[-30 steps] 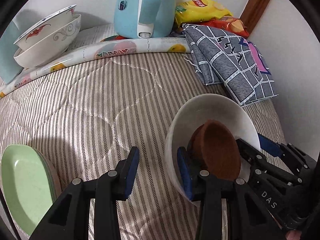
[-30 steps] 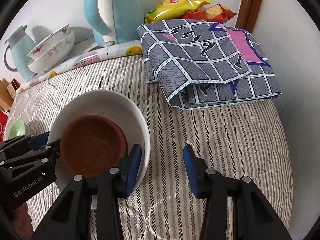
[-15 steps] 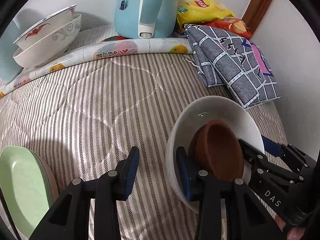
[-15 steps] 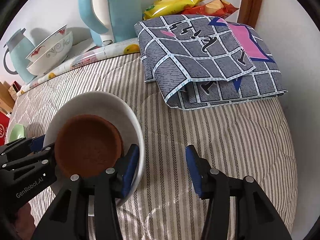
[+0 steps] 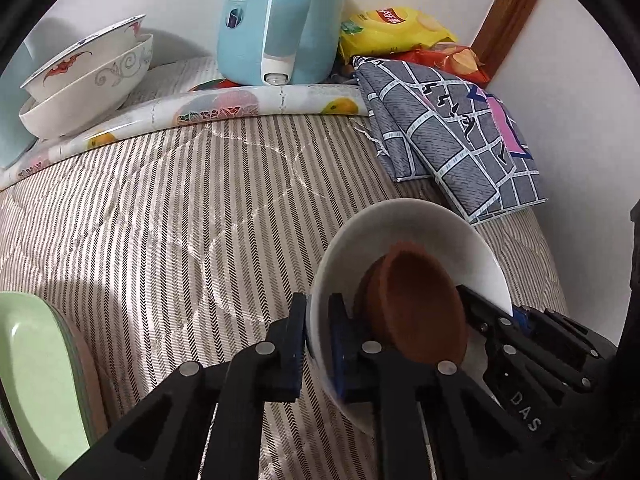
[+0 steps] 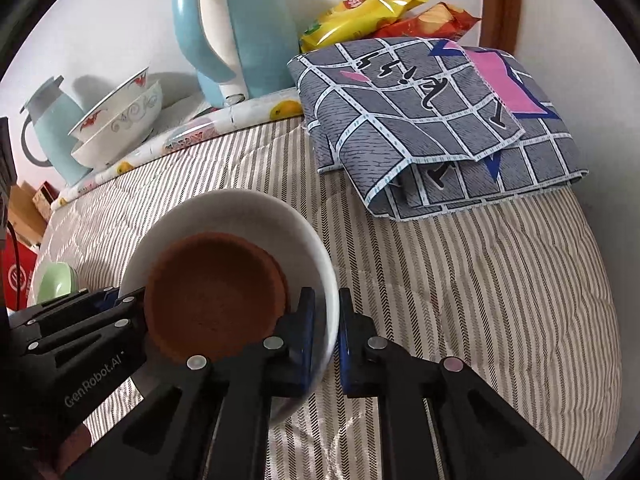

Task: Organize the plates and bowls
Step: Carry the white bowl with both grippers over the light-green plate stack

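In front of the tall blue plastic kettle [image 5: 280, 20], the wide white ceramic bowl [image 5: 400, 232] holding a brown clay dish [image 5: 416, 304] is clamped by its opposite rims in the left gripper [image 5: 316, 344] and right gripper [image 6: 326, 336], seemingly for a level lift.

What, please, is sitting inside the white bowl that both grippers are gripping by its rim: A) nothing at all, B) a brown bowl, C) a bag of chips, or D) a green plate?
B: a brown bowl sits nested inside the white bowl, whose rim the left gripper and right gripper each clamp from opposite sides.
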Available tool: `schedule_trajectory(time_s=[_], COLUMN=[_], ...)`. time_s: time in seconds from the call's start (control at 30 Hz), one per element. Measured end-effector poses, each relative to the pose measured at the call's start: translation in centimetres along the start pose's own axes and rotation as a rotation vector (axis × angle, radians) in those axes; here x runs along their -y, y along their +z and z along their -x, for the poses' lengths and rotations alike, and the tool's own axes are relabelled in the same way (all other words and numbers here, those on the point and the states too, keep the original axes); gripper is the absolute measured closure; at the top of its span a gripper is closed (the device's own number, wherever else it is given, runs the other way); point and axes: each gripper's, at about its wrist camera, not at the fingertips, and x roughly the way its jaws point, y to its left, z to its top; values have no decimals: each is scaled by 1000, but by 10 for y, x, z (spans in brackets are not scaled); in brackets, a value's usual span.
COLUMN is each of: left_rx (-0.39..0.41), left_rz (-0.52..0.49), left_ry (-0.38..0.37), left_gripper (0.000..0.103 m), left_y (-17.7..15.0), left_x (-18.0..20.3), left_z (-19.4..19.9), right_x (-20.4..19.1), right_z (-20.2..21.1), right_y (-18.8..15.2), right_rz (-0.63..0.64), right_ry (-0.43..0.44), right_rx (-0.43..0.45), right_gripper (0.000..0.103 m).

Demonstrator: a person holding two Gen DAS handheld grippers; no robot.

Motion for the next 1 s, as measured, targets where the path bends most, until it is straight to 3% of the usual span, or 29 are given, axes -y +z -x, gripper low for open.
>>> schedule_trajectory(time_s=[1.0], left_rx=[62], left_rz=[1], left_ry=[13], left_gripper=[94], left_y=[-29], left_x=[9], left_z=[58], right_x=[-11], right_z=[65], right_y=[-25], right_rz=[-10], right_ry=[-3], right_rx=[73], right_gripper=[94])
